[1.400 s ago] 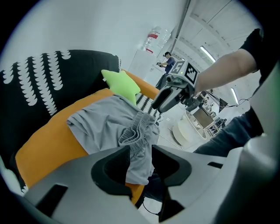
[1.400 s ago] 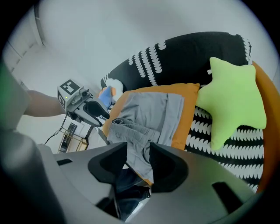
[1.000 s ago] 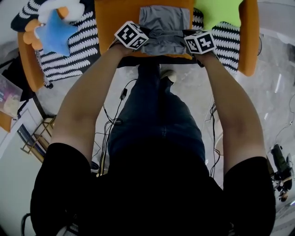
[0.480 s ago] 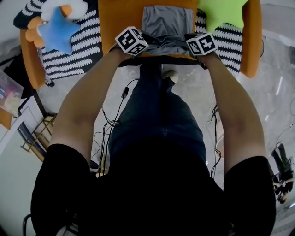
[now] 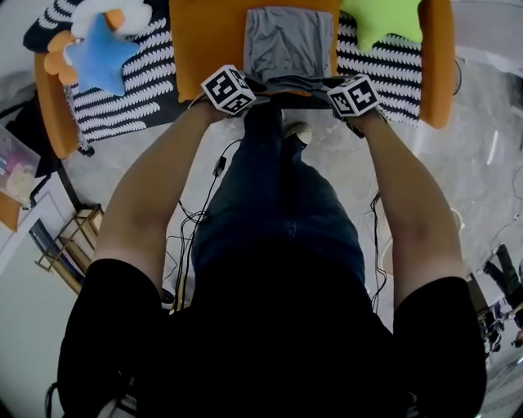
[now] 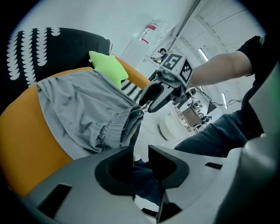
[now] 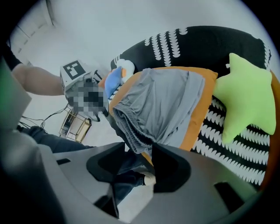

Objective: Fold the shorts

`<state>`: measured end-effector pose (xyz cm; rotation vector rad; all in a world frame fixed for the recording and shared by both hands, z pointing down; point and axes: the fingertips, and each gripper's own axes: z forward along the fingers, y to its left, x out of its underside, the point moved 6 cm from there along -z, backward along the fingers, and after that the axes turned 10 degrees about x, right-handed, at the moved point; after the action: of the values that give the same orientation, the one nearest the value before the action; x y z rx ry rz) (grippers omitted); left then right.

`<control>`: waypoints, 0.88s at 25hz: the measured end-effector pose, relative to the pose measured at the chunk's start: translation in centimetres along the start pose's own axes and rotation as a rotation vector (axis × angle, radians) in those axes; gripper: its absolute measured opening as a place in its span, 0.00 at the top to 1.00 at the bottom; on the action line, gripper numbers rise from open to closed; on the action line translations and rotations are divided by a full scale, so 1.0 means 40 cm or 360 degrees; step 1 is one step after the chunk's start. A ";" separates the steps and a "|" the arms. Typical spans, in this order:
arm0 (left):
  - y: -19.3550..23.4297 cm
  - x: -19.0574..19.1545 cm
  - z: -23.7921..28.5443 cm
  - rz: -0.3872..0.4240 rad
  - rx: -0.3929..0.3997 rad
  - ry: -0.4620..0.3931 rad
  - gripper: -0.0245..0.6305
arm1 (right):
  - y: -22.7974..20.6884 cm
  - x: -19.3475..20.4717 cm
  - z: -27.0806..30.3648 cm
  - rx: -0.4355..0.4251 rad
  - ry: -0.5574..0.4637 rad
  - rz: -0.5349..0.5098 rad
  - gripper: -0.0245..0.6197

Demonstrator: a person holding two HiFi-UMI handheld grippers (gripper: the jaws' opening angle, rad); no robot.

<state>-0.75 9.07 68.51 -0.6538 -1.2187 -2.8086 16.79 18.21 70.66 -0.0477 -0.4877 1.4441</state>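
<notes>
Grey shorts (image 5: 290,41) flat on the orange cushion (image 5: 204,37), waistband (image 7: 131,127) drooping over its near edge. Left gripper (image 6: 141,153) just narrowed beside the band, not yet pinching. Right gripper (image 7: 139,149) wide, just closing around it. Likely taking both corners for folding across the cushion.

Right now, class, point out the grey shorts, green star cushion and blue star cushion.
grey shorts (image 5: 290,41), head view, flat middle panel.
green star cushion (image 5: 380,16), head view, centre.
blue star cushion (image 5: 98,57), head view, centre.
</notes>
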 end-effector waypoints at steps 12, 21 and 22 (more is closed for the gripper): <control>-0.101 0.022 -0.066 -0.0097 -0.0098 -0.0130 0.78 | 0.061 0.062 -0.095 -0.0022 -0.0044 0.0162 0.65; -0.197 -0.068 -0.224 -0.0174 -0.0319 -0.0353 0.78 | 0.078 -0.011 -0.296 0.0189 -0.0239 0.0263 0.66; -0.211 -0.081 -0.240 -0.0174 -0.0338 -0.0373 0.78 | 0.079 -0.027 -0.322 0.0207 -0.0265 0.0251 0.66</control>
<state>-2.81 7.72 55.56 -0.9813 -1.0196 -3.0519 18.25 20.97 57.74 0.1419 -0.5335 1.6401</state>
